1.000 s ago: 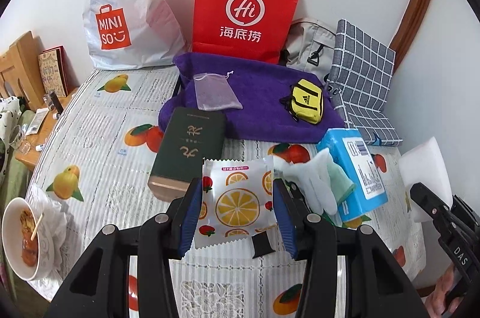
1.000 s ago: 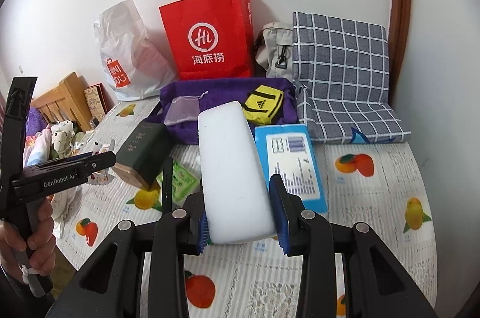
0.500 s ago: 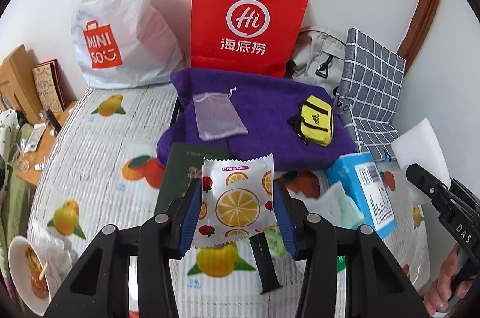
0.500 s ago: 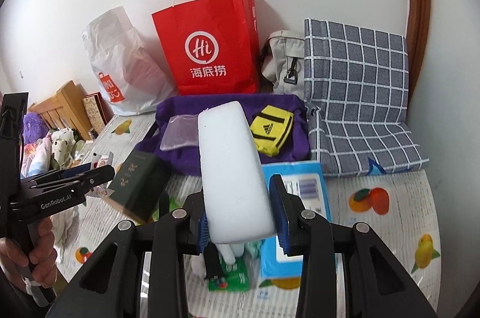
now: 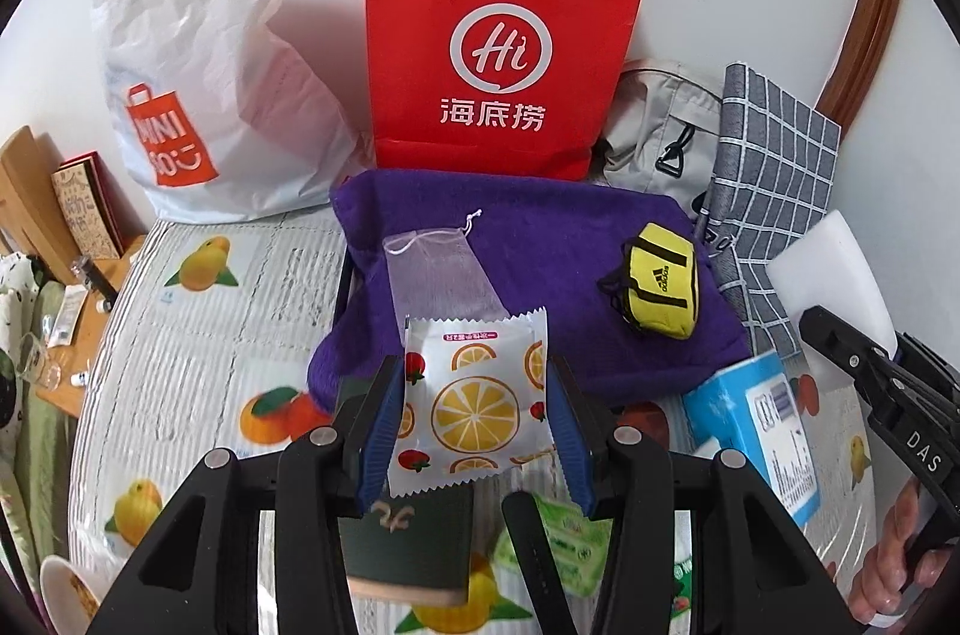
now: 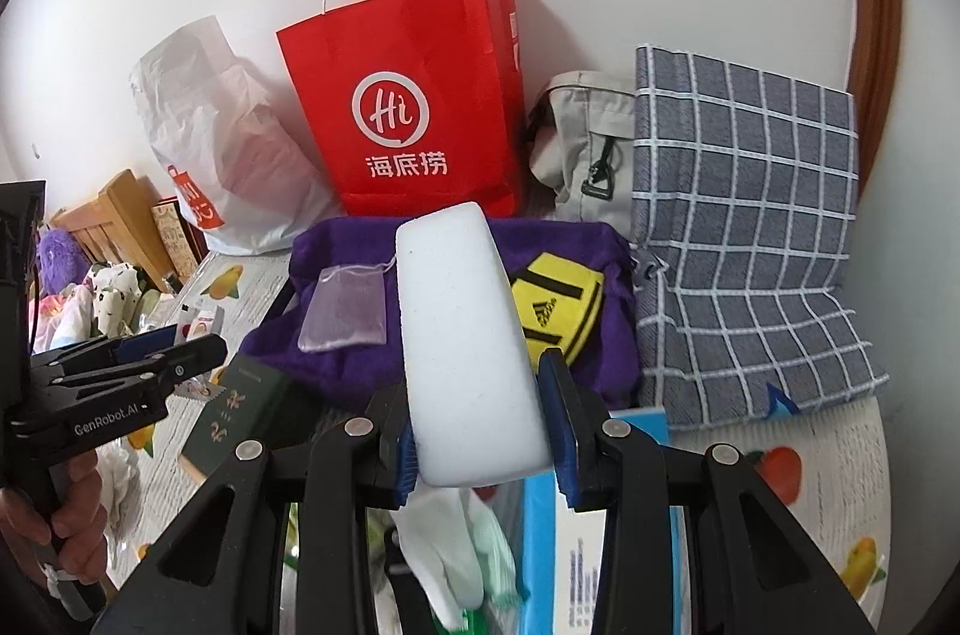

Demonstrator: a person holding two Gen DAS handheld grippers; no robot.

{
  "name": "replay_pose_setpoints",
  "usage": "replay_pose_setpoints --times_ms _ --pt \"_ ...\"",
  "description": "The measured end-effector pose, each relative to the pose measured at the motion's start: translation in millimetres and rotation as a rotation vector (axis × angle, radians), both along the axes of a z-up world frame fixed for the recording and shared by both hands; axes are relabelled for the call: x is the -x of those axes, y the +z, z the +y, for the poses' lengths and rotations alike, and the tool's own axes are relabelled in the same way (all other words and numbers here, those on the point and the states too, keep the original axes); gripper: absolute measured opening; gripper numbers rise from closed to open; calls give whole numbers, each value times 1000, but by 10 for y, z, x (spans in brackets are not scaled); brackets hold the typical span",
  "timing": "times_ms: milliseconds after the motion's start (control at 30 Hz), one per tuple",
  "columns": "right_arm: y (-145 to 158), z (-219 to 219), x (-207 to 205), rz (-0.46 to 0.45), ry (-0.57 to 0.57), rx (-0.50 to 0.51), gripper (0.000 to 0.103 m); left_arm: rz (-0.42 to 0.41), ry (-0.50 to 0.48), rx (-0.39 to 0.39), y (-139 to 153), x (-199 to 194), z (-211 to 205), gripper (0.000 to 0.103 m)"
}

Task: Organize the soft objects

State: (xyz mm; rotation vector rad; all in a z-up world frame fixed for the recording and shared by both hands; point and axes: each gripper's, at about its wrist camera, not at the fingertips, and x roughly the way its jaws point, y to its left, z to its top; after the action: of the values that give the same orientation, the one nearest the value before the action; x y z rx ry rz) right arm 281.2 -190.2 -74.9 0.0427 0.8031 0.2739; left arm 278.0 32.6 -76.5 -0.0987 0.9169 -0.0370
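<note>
Both grippers carry soft goods above the table: the left gripper [image 5: 474,422] clamps a fruit-print sachet [image 5: 474,407] and the right gripper [image 6: 480,425] a white sponge block [image 6: 462,335], probably bound for the purple towel [image 5: 540,239] at twelve o'clock.

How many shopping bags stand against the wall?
2: the red paper bag stands behind the purple towel, and the white plastic bag stands to its left. Others may be hidden.

2 bags [image 5: 504,53]; 1 purple towel [image 5: 540,227]; 1 sponge [image 6: 468,347]; 1 fruit sachet [image 5: 474,395]; 2 pouches [image 5: 657,290]
</note>
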Motion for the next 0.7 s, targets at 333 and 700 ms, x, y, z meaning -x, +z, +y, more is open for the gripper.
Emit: replay_pose_setpoints --times_ms 333,700 --pt "-128 208 -461 22 23 -7 35 26 -9 3 -118 -443 56 44" --pt "-314 351 -922 64 50 -27 35 40 -16 7 -237 -923 48 44"
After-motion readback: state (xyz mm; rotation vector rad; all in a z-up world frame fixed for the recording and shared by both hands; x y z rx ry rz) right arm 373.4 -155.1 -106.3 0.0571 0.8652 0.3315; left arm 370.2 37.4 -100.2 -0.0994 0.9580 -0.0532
